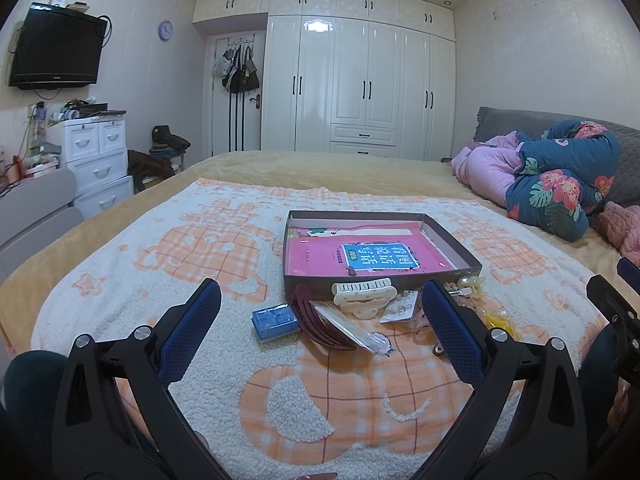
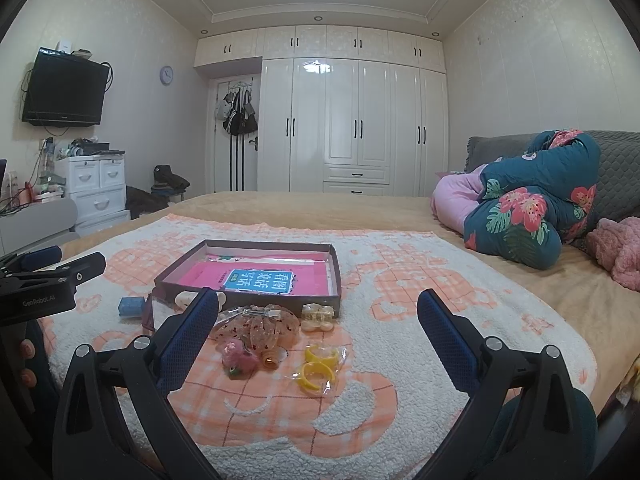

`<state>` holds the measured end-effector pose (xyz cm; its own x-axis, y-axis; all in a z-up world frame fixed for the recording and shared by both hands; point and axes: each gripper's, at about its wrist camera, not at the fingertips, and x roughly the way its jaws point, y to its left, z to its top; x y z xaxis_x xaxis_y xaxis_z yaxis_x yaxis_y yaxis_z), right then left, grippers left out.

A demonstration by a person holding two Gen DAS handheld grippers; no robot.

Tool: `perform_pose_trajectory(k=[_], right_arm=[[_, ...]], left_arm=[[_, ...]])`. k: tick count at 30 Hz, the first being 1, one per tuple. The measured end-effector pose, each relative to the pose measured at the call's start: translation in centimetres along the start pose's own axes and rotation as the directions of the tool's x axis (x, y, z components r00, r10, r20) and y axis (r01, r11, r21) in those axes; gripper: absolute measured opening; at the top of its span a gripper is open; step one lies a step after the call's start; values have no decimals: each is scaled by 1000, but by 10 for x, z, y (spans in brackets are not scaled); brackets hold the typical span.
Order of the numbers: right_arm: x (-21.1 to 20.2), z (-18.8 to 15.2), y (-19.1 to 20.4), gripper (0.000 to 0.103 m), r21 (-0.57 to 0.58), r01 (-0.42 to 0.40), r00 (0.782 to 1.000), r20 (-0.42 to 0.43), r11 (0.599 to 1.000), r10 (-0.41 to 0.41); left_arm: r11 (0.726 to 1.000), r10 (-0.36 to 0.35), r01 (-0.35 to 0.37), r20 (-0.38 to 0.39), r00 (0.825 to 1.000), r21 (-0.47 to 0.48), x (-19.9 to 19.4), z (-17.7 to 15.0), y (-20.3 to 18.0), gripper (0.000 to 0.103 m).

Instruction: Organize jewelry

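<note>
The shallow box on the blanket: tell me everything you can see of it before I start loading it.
The shallow box is a dark cardboard tray, open-topped, with low walls, lying flat on the orange-and-white blanket. Inside lies a pink booklet with a blue label; no jewelry shows in it. A cream hair claw and other accessories crowd its near wall. Neither tongs touch it.

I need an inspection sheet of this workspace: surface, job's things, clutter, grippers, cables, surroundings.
Surface: patterned blanket on the bed.
Job's things: open box with a pink book inside; blue case, cream hair claw, yellow rings, spotted bow lie before it on the blanket.
Clutter: folded quilt on the bed.
Grippers: left gripper open, empty; right gripper open, empty.
Cables: wires under the TV.
Surroundings: wardrobe, drawers.
</note>
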<state>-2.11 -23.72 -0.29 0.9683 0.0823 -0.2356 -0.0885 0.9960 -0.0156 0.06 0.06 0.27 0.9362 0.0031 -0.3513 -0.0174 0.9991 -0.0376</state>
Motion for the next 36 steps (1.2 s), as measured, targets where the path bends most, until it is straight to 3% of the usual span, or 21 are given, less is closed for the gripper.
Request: perform_pose_trajectory(k=[26,36], right_arm=[[8,3,0,97,3,-21,1000,-12,1000,22],[32,-2,25,97,-61,-123,988,-103,990,116]], left_arm=[[1000,19,-19,-8,1000,-11,5,4,5,92],[996,70,-71,-25,997,-50,14,3,22,92]])
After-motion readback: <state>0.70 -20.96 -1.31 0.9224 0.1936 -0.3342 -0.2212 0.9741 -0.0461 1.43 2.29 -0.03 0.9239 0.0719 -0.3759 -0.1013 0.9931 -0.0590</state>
